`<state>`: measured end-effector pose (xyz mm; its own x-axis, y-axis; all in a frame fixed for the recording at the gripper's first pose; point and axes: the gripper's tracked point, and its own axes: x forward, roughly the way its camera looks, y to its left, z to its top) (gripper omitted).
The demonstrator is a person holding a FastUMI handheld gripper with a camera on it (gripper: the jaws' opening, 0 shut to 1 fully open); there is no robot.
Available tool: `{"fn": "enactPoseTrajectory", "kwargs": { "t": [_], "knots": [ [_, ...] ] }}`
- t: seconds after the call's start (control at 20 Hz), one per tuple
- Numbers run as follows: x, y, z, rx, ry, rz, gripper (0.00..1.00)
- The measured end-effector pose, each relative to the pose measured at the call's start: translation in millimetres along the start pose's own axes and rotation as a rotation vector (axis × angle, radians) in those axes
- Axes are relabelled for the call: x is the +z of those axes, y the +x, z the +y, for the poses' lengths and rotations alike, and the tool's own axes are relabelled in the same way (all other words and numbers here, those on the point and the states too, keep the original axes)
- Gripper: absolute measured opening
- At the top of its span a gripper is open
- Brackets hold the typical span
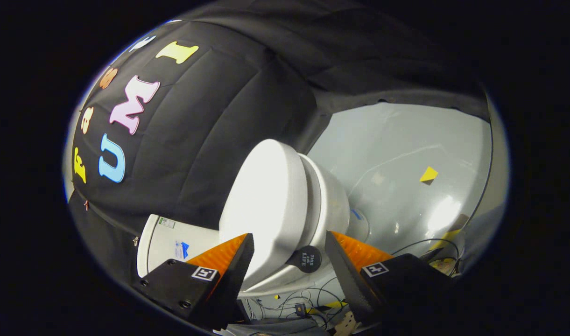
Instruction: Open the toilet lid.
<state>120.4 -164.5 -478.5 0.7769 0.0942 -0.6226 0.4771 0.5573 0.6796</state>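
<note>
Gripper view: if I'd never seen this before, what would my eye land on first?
The bright white toilet lid, closed over its seat, sits just ahead of the gripper, whose open fingers flank its front edge without touching it. A round black tab on that edge lies between the fingers. Beyond the toilet, the pale floor carries a small yellow marker.

Toilet lid (266, 205) between parted fingers (228, 261).
</note>
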Motion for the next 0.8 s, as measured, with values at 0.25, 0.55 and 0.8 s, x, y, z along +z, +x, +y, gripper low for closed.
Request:
{"fn": "enactPoseTrajectory", "kwargs": {
  "t": [0.25,0.55,0.8],
  "knots": [
    [-19,9,-18,0.072,0.159,0.033,0.9],
    [-36,26,-25,0.068,0.166,0.066,0.83],
    [-45,30,-23,0.114,0.231,0.069,0.36]
  ]
}}
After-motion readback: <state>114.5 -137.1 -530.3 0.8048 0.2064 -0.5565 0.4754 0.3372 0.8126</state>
